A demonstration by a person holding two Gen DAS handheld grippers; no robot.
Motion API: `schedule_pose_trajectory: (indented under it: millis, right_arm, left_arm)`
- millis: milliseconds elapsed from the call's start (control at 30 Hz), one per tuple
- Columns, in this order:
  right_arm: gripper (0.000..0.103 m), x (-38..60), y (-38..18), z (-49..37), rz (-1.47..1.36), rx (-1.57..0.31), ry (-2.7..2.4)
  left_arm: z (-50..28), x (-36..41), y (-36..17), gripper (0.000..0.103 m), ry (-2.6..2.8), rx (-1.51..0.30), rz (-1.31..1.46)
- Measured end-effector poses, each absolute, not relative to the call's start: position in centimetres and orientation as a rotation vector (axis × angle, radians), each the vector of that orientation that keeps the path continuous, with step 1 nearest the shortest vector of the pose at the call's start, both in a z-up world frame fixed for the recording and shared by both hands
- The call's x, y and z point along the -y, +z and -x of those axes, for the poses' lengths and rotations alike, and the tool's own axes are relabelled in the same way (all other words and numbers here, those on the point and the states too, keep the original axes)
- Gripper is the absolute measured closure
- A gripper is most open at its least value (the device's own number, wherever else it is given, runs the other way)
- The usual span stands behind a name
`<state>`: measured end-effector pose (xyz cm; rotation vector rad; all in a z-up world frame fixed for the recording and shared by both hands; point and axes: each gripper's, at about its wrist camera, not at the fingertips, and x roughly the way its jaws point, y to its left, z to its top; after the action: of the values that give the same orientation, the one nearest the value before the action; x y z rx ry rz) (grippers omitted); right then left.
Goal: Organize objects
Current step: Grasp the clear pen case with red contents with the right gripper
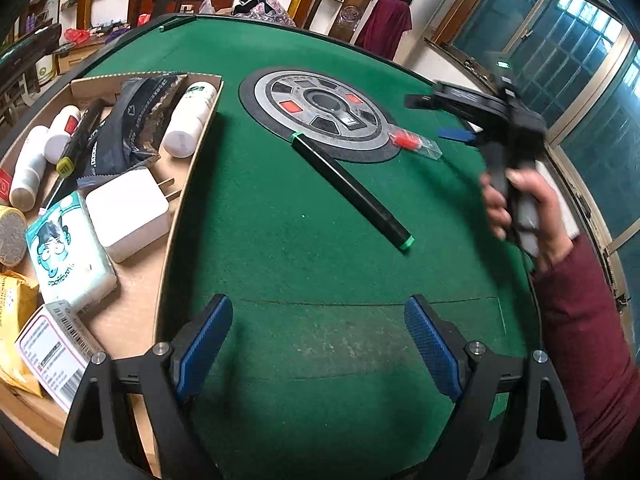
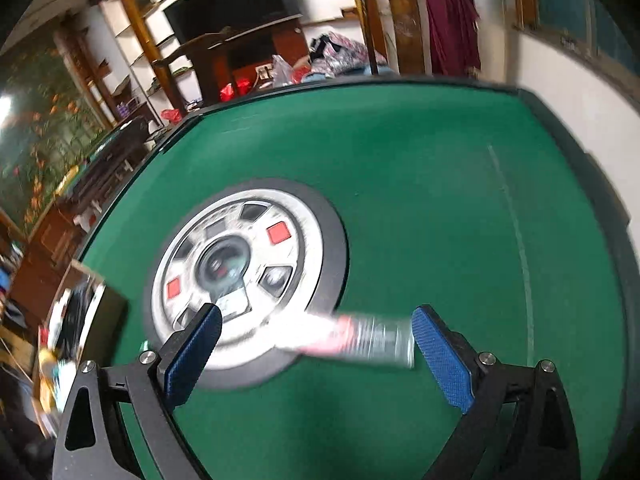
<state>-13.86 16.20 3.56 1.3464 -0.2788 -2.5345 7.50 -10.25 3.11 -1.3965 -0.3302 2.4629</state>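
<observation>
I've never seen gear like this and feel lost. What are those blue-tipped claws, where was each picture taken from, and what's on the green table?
No robot: a person holds a two-finger gripper in each hand, each with a camera looking along its fingers. The left view shows the open, empty left gripper, a cardboard box of toiletries, a black marker and a small clear packet on the green table. The right hand shows there too. The right view, blurred, shows the right gripper open around that packet, not gripping.

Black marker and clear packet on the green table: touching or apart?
Apart. The left wrist view shows green felt between the black marker and the clear packet.
</observation>
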Motion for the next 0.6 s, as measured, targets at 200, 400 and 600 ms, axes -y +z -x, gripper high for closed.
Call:
schedule_pose_trajectory:
  millis: [200,400,600]
  right_arm:
    - [0.004,-14.0,1.8,13.9,-1.425,0.209,-2.344]
    - [0.01,-12.3,1.5,9.4,-1.435,0.077,-2.333]
    - [0.062,-11.9,1.4,8.8,-1.407,-0.024,-2.627]
  left_arm:
    - [-7.8,10.4,3.9,0.016,2.502,0.288,1.372]
    - [-6.4,10.1,3.7,0.016,2.503,0.302,1.388]
    - [-3.9,7.5,4.3,0.016,2.541,0.216,1.381]
